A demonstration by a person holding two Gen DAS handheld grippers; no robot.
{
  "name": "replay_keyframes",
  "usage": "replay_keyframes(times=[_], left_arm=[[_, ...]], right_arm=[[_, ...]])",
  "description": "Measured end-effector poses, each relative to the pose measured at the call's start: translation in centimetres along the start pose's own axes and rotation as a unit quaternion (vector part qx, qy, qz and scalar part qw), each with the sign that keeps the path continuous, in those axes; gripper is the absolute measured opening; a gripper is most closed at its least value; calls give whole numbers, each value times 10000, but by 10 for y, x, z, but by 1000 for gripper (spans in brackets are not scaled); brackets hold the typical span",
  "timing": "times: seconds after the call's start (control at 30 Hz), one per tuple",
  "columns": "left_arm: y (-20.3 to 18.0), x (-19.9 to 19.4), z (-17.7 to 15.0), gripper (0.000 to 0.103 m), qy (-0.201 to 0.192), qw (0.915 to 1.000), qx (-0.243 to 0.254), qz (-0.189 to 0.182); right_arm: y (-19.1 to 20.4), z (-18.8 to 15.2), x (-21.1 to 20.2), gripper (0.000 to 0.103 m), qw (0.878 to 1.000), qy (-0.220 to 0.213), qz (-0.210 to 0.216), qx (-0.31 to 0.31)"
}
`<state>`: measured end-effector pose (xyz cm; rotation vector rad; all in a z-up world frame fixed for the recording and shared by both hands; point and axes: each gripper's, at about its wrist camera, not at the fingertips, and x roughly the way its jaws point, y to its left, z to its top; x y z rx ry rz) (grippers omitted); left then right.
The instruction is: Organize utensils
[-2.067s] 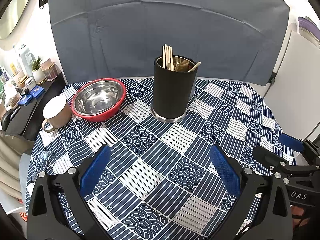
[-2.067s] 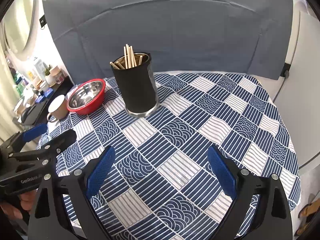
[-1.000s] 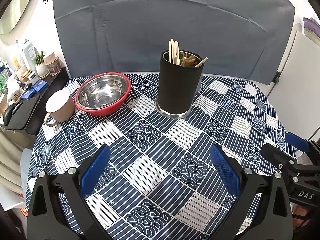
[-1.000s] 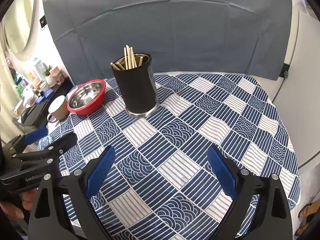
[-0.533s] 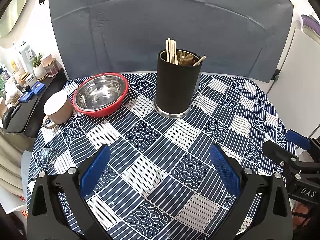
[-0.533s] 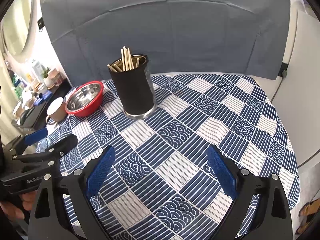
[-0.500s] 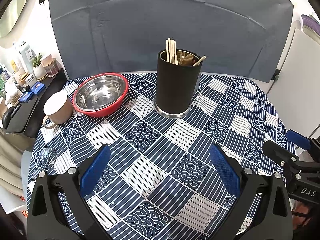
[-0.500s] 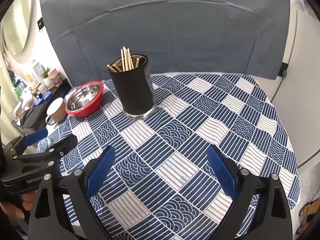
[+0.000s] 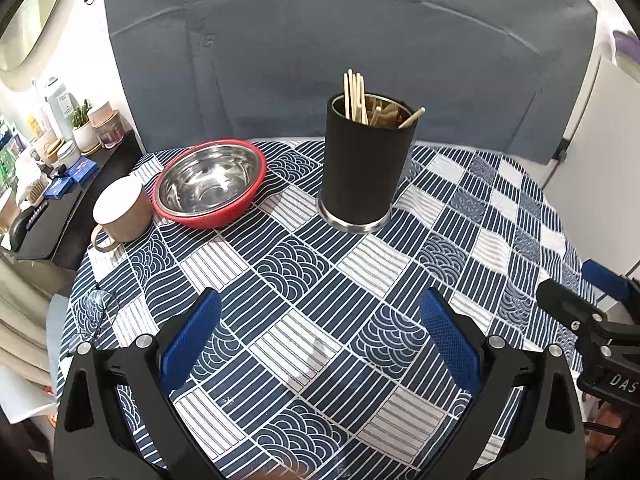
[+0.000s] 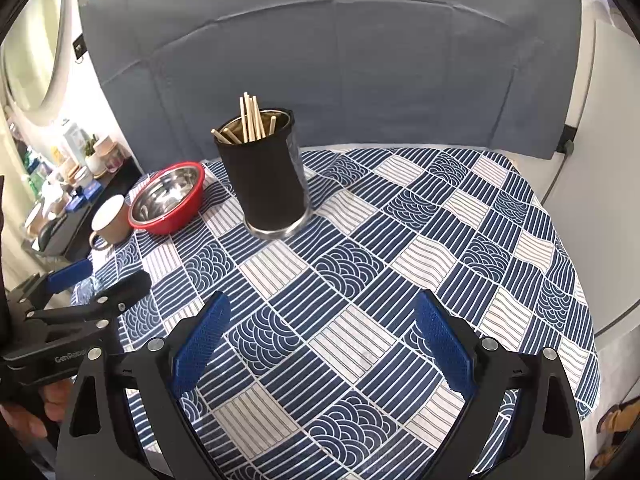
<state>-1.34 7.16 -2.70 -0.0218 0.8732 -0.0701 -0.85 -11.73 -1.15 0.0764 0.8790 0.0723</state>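
Both grippers, left and right, hang wide open and empty, the holder of chopsticks ahead, well apart, awaiting a pick.

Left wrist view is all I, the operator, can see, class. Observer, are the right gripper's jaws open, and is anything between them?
Observer: Yes. The right wrist view shows the black, blue-padded right gripper with its jaws wide apart. Only the blue-and-white patterned tablecloth shows between them.
Operator: My own gripper's handle is out of my frame. What is holding it?
Observer: A bare hand is wrapped around the handle of the black left gripper, at the near left edge of the table.
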Motion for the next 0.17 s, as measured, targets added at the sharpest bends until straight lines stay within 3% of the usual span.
replay_keyframes(times=[0.17], left_arm=[[0,-5,0,97,-125,9999,-26,-40]], right_arm=[[0,0,-1,89,10000,-6,-14,-3]])
